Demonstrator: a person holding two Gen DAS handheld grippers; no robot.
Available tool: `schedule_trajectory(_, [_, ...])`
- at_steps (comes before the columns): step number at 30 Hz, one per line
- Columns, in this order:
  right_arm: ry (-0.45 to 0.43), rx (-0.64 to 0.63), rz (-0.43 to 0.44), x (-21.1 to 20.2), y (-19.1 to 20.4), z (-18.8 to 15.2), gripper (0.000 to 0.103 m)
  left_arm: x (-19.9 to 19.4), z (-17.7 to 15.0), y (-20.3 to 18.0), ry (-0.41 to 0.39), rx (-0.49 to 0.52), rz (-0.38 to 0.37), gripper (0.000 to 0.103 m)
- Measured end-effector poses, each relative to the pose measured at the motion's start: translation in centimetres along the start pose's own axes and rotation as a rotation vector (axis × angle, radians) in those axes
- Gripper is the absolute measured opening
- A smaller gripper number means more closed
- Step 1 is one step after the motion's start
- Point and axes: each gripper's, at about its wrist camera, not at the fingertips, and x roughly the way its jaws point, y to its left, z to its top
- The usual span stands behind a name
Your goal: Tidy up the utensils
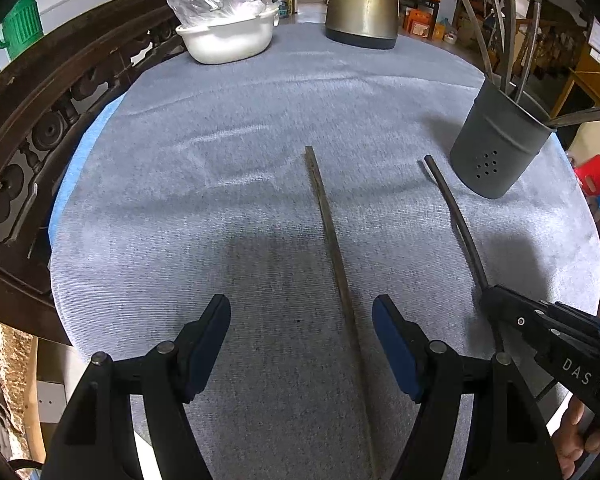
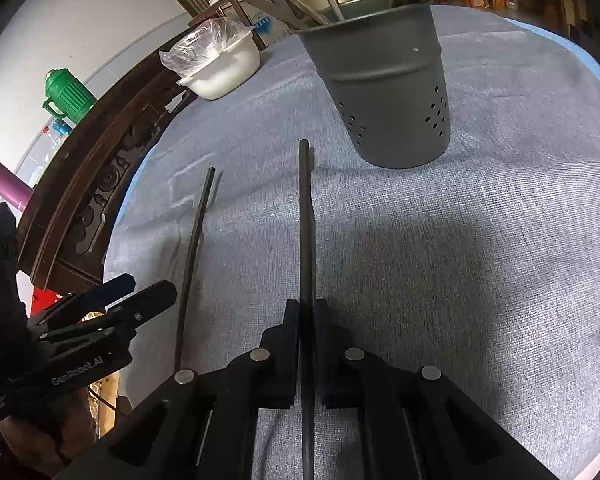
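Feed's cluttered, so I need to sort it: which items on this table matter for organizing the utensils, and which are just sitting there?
Part of the job:
- round dark chopstick, clamped in the right tool
- square chopstick, lying on the cloth between the open left tool's fingers
- grey perforated utensil holder

Just lying about:
- metal kettle
- white basin with plastic bag

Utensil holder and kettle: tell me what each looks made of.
Utensil holder: seemingly painted metal, matte dark grey, with a rolled ridge and punched drain holes. Kettle: likely brushed stainless steel, dull golden sheen, on a black, probably plastic base.
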Motion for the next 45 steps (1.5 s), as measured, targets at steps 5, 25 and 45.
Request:
schedule_trajectory(5, [-0.002, -0.004, 0.003, 0.0, -0.1, 0.1, 0.01, 0.5, 0.0, 0.0, 0.015, -0.003, -0.001, 0.074])
schedule_trajectory(25, [-0.006, -0.01, 0.005, 0.1, 0.1, 0.1, 0.01, 2.6, 0.3, 0.1, 0.065, -0.024, -0.014, 0.074])
schedule_trajectory(45, [-0.004, -0.008, 0.006, 0.1, 0.1, 0.0, 0.01, 2.8, 0.8, -0.1, 0.057, -0.007, 0.002, 0.074])
